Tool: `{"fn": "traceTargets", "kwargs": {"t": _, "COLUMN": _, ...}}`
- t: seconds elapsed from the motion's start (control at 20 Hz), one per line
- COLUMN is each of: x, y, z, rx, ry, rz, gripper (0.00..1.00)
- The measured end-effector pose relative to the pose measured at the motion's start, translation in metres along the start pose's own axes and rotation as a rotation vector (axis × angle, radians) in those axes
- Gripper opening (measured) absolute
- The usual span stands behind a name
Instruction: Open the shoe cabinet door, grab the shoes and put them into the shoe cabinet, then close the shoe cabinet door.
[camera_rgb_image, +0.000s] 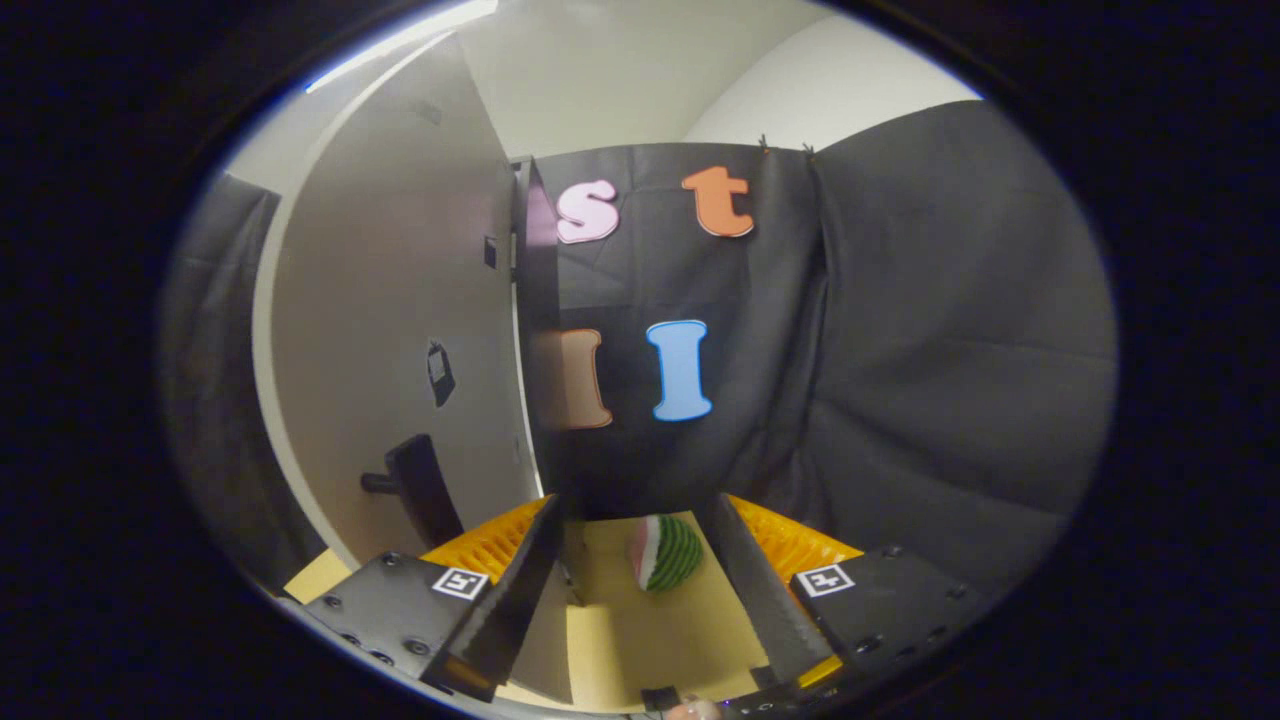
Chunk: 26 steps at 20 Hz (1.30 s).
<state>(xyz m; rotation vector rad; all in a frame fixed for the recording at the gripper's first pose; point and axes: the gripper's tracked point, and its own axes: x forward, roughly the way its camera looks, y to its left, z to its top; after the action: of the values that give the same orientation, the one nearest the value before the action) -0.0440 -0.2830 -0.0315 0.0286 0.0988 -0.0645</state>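
At the bottom of the frame the jaws (640, 590) stand wide apart with nothing held between them, each finger carrying a small square marker tag on its mount. Between the fingers lies the bare pale-yellow desk (650, 640). Just ahead of the fingertips, at lower centre and a little toward the right finger, sits a small rounded watermelon-slice toy (665, 552) with green striped rind and a pinkish face, resting on the desk and touching neither finger. Left of centre, filling the left half of the frame, stands the tall pale-grey shoe cabinet door (400, 330), seemingly swung open, though the fisheye bend makes its angle hard to judge. A dark bar handle (415, 487) juts from its lower part, just above the left finger. A black cloth wall (950, 350) hangs behind and to the right.
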Motion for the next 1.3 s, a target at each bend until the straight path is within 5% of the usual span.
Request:
{"fn": "traceTargets", "kwargs": {"t": 0.5, "x": -0.001, "y": 0.032, "z": -0.001, "rx": 0.017, "ry": -0.016, "rz": -0.003, "gripper": 0.95}}
{"fn": "traceTargets", "kwargs": {"t": 1.0, "x": -0.009, "y": 0.178, "z": -0.012, "rx": 0.032, "ry": -0.029, "rz": 0.003, "gripper": 0.94}}
{"fn": "traceTargets", "kwargs": {"t": 1.3, "x": 0.040, "y": 0.292, "z": -0.024, "rx": 0.038, "ry": -0.019, "rz": 0.124, "gripper": 0.94}}
